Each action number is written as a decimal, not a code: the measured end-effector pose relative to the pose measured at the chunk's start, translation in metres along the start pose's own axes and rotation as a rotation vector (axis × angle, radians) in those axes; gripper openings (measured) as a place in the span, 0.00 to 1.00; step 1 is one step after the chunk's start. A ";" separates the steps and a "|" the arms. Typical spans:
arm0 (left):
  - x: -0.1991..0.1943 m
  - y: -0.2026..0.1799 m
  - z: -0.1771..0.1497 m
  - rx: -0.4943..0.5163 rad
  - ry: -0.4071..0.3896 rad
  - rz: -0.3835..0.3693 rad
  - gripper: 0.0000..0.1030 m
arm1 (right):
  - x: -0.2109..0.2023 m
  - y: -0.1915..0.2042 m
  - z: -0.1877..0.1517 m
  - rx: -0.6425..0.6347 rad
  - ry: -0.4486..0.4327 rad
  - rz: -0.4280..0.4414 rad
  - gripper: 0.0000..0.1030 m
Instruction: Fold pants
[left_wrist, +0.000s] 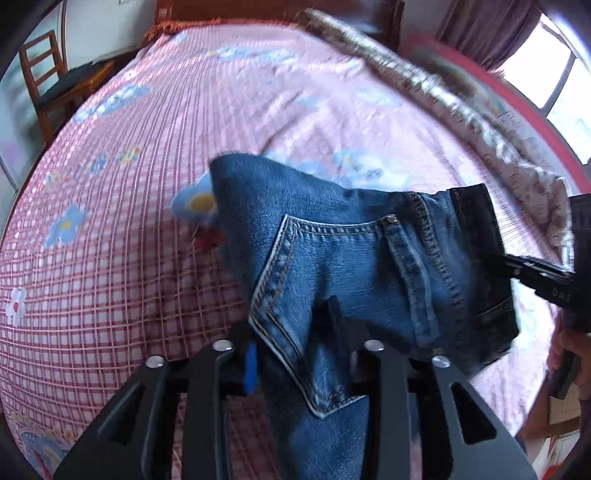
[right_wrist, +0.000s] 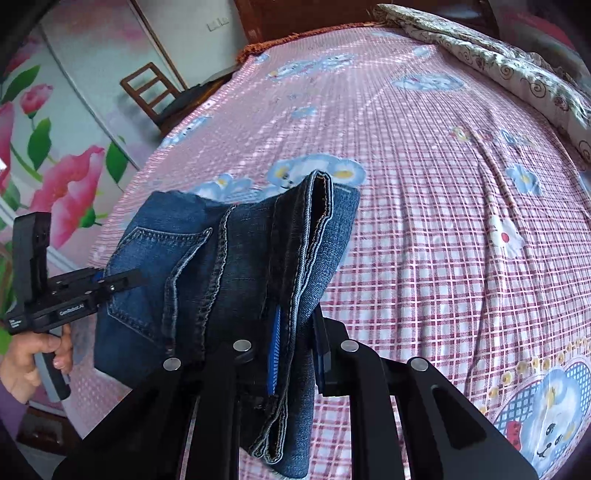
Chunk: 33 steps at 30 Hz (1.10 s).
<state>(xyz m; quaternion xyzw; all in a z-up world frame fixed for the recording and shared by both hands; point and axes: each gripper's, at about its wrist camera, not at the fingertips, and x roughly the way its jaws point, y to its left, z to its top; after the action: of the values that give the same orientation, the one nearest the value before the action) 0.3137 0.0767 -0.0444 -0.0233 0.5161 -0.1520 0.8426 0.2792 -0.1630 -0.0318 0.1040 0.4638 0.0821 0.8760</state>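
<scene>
Nearest me, my right tool (right_wrist: 295, 354) is clamped on the stacked hems and edge of the folded jeans (right_wrist: 229, 266); my left tool (left_wrist: 291, 332) stands part-way apart with denim between its fingers, its grip looking loose; the bundle hangs between both tools, long axis running hand to hand, above the bed (left_wrist: 147, 184) near its front edge.
</scene>
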 end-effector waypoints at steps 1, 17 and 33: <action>0.006 0.004 -0.001 -0.016 0.005 0.020 0.64 | 0.010 -0.005 -0.003 0.019 0.019 -0.005 0.16; -0.068 -0.027 -0.048 -0.008 -0.199 0.237 0.94 | -0.025 0.009 -0.016 0.173 -0.196 0.222 0.36; -0.001 -0.040 -0.042 -0.106 0.024 0.110 0.97 | -0.010 -0.045 -0.036 0.440 -0.050 0.424 0.60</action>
<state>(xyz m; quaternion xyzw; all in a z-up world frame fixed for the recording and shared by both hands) 0.2672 0.0437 -0.0550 -0.0376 0.5339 -0.0782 0.8410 0.2464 -0.2051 -0.0554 0.3878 0.4165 0.1579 0.8070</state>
